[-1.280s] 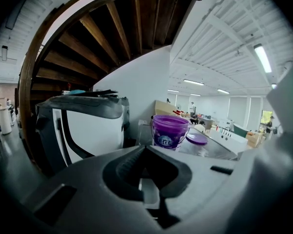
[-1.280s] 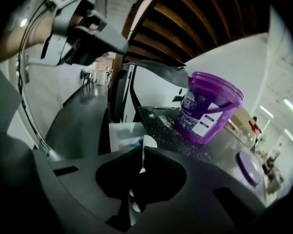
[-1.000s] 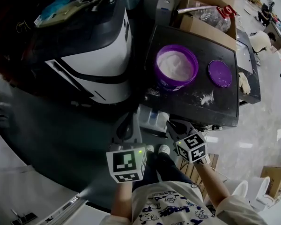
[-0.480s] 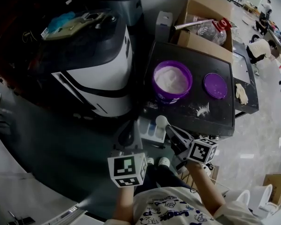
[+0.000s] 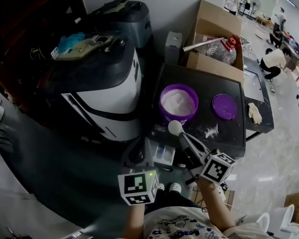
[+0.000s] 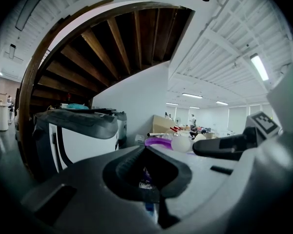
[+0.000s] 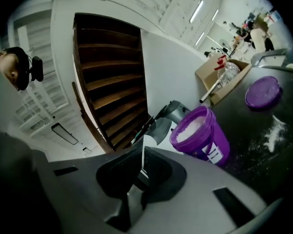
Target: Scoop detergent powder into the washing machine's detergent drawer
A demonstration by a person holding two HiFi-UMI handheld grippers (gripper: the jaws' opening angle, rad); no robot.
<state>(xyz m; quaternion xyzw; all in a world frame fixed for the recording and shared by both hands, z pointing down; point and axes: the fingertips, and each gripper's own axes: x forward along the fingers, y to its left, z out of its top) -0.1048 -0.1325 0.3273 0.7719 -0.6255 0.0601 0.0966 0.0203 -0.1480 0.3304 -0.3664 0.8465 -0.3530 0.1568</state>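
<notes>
Head view first: I'm keeping my right gripper (image 5: 185, 141) clamped on the handle of the white scoop (image 5: 175, 128). Its round bowl is hanging over the front part of the black table (image 5: 239, 133), just in front of the purple tub (image 5: 178, 114) of detergent powder (image 5: 178, 101). The detergent drawer (image 5: 163, 154) is sitting pulled open just below and left of the scoop, next to the washing machine (image 5: 107, 96). My left gripper (image 5: 135, 151) is hovering right beside the drawer, though I can't tell if it's touching. The purple lid (image 5: 224, 106) is lying to the right of the tub, with some spilled powder (image 5: 211, 131) in front of it.

Left gripper view: the left gripper (image 6: 146, 152) is squeezing down to a thin slit with nothing in it. The scoop bowl (image 6: 181, 143) and tub (image 6: 158, 141) are showing just past it.

Right gripper view: the right gripper (image 7: 140, 156) is pinching the thin white scoop (image 7: 139, 175) handle. The tub (image 7: 205, 140) is sitting ahead and to the right, with the lid (image 7: 262, 91) further back.
</notes>
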